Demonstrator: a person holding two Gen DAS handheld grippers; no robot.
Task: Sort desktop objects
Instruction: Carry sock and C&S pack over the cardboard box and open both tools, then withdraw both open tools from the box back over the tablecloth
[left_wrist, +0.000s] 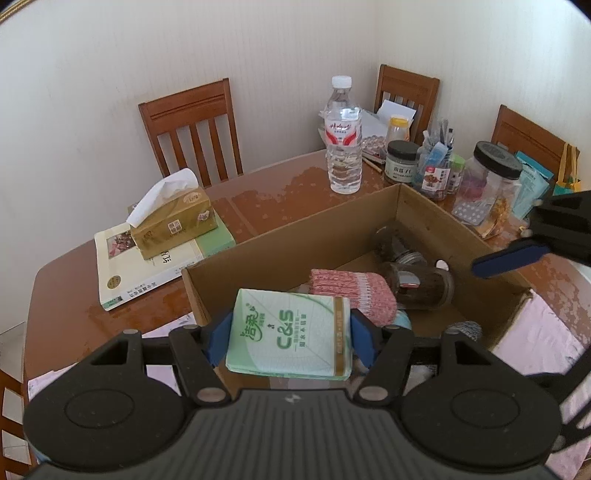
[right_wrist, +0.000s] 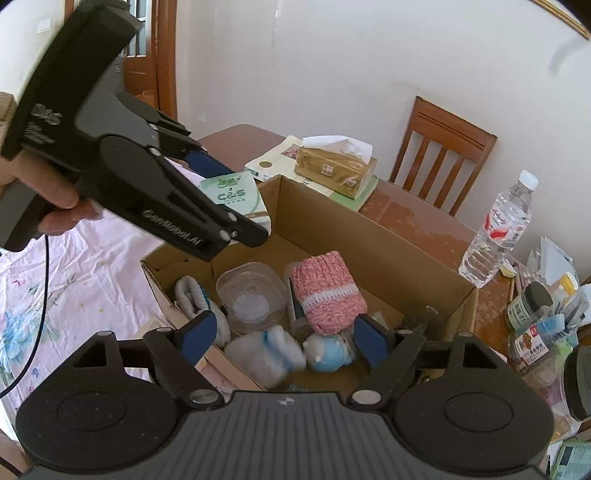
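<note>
Green tissue pack (left_wrist: 290, 334) clamped in left tool (left_wrist: 290, 338), right tool (right_wrist: 282, 338) apart, one cardboard box (left_wrist: 332, 221)

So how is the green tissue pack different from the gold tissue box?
The green tissue pack is sealed and pinched in the left gripper above the cardboard box; the gold tissue box is open, with a tissue sticking out, and rests on a book. Both hold tissues.

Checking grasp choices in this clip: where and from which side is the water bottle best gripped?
Grip the water bottle across its round body at the red label, coming in level from the box side. It stands upright on the table, free on that flank, while jars crowd its other side. The right tool is open; the left tool holds the tissue pack.
</note>
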